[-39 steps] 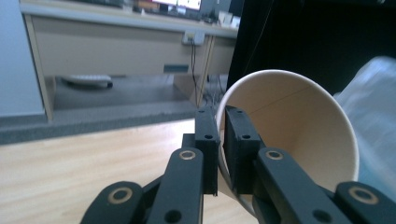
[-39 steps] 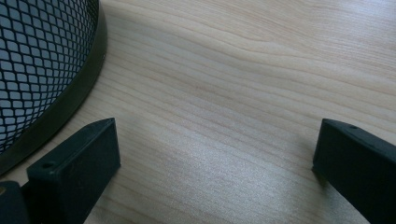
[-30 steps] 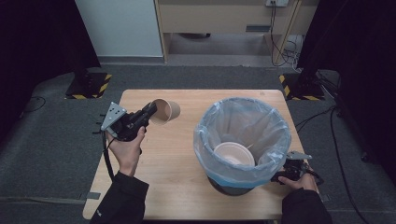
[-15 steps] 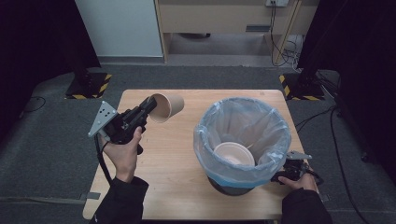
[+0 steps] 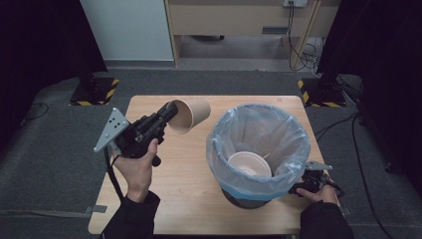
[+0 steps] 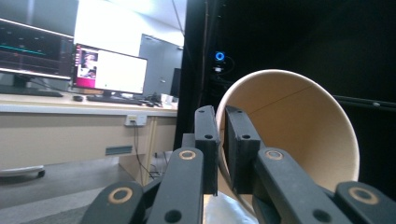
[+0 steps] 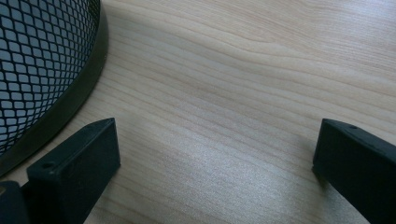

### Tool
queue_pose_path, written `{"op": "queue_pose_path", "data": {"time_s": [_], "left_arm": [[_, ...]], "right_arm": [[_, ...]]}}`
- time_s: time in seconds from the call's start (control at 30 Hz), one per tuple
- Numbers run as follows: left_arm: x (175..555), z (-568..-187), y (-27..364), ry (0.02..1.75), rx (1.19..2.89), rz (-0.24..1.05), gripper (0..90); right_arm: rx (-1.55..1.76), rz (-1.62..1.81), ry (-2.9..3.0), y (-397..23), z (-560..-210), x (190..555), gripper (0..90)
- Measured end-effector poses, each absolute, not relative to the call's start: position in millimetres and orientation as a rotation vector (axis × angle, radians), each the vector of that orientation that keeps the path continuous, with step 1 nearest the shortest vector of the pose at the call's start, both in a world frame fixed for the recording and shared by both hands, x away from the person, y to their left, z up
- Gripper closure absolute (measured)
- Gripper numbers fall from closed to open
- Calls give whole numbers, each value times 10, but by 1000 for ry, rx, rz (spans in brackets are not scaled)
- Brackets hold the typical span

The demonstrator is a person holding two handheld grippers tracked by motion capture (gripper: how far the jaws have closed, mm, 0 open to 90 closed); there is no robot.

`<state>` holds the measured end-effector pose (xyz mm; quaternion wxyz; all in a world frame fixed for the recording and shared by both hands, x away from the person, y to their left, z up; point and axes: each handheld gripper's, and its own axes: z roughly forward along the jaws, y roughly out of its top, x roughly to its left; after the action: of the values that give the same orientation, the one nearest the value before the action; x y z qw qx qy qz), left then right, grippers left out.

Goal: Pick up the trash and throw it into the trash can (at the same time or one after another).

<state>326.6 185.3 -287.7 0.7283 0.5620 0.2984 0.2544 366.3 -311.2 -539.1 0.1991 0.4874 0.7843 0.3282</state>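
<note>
Tan paper cup [image 5: 191,114], blue-lined bin [image 5: 259,149]

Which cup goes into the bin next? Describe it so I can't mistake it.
Start at the blue-lined bin on the wooden table. Left of it, the left gripper pinches a brown paper cup by its rim, in mid-air, unlike the white bowl inside.

The person is wearing dark long sleeves [image 5: 133,219] on both arms. The left gripper [image 5: 168,113] is showing a black body and a grey three-cornered plate [image 5: 110,128] with small holes on its rear end. A black cable [image 5: 112,174] is hanging below this body. In the left gripper view, two flat black jaws are rising from black link arms, and round brass-coloured pivot rings [image 6: 187,154] and small screw holes are sitting on these arms. The right gripper [image 5: 312,180] is also black, with a small grey plate on top. In the right gripper view, its jaws are looking like matte black blocks, each with one tiny hole.
</note>
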Motion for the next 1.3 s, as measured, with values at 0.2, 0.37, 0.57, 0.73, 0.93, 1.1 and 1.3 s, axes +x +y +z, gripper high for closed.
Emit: {"op": "queue_pose_path", "data": {"time_s": [0.2, 0.37, 0.57, 0.73, 0.93, 1.1, 1.3], "left_arm": [[3260, -2841, 1654, 625, 1267, 537, 840], [3285, -2833, 1401, 587, 1311, 505, 840], [3351, -2886, 1113, 566, 1368, 461, 840], [3400, -2957, 927, 557, 1419, 420, 840], [3466, -3027, 857, 562, 1463, 344, 759], [3441, -3030, 987, 576, 1459, 353, 651], [3373, -3117, 1286, 637, 1492, 424, 485]], "right_arm": [[1363, 918, 2193, -3112, -5391, 3663, 8], [1363, 918, 2194, -3112, -5391, 3663, 8], [1363, 918, 2194, -3112, -5391, 3663, 8], [1363, 918, 2194, -3113, -5391, 3663, 8], [1363, 918, 2194, -3112, -5391, 3663, 8], [1363, 918, 2194, -3112, -5391, 3663, 8], [1363, 918, 2194, -3112, -5391, 3663, 8]]}}
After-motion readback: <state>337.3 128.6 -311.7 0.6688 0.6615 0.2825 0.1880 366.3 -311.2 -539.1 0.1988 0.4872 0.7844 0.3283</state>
